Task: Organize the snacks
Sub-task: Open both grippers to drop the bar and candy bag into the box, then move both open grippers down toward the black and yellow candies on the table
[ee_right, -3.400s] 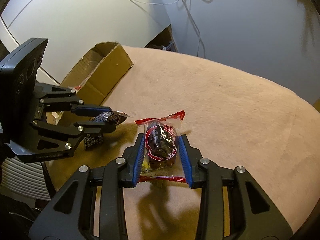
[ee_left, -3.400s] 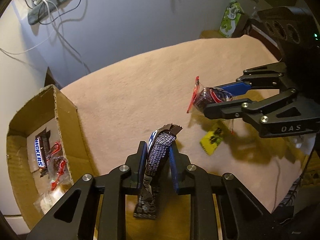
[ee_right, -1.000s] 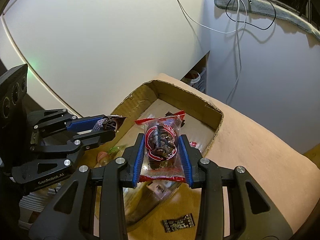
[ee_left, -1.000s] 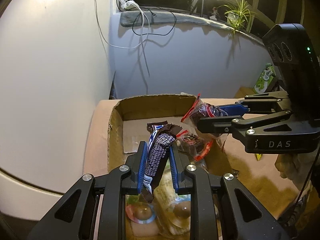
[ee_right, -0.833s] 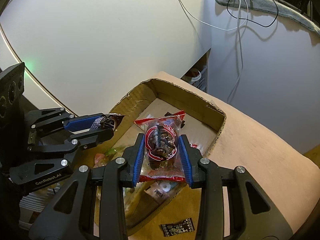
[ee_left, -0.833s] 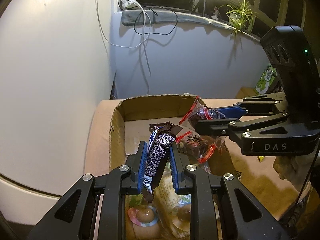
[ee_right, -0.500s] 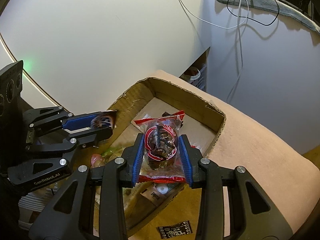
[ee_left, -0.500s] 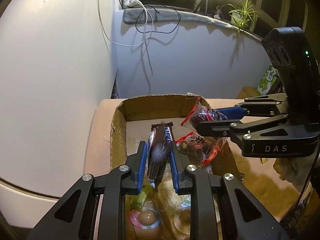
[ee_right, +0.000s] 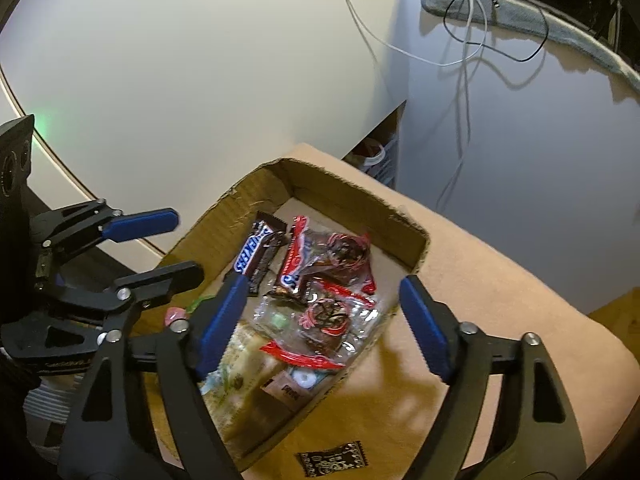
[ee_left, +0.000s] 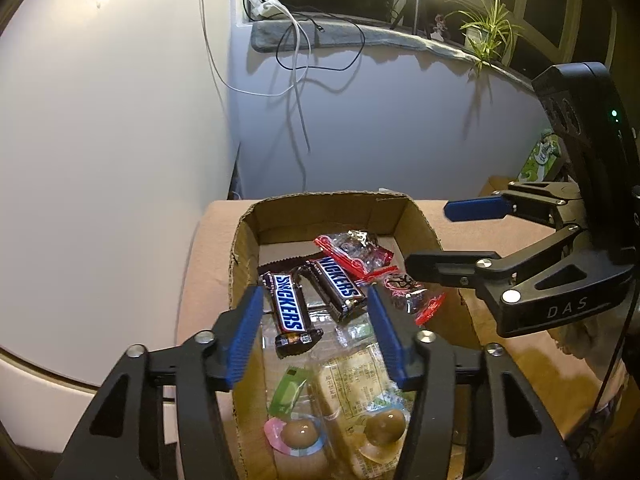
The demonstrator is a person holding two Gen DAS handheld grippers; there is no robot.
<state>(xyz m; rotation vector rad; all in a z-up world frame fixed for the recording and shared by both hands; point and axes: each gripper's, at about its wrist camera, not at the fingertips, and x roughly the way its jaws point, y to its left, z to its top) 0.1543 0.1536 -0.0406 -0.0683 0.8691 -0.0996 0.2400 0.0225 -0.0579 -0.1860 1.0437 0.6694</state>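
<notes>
Now both grippers hang over the open cardboard box (ee_left: 244, 248) on the beige cloth-covered table (ee_right: 500, 288), and neither grips anything. The left gripper (ee_left: 316, 334) has its blue pads apart and its jaws are opening, with a Snickers bar (ee_left: 289, 312) lying flat on the box floor below them. A second Snickers bar (ee_left: 339, 286) lies just beside it. The right gripper (ee_right: 320, 312) is spread wide, its jaws opening too; a clear red-edged snack packet (ee_right: 320, 320) lies in the box beneath them, on top of other wrapped snacks. Outside the box, a small dark candy wrapper (ee_right: 334, 458) rests on the table near the right gripper.
</notes>
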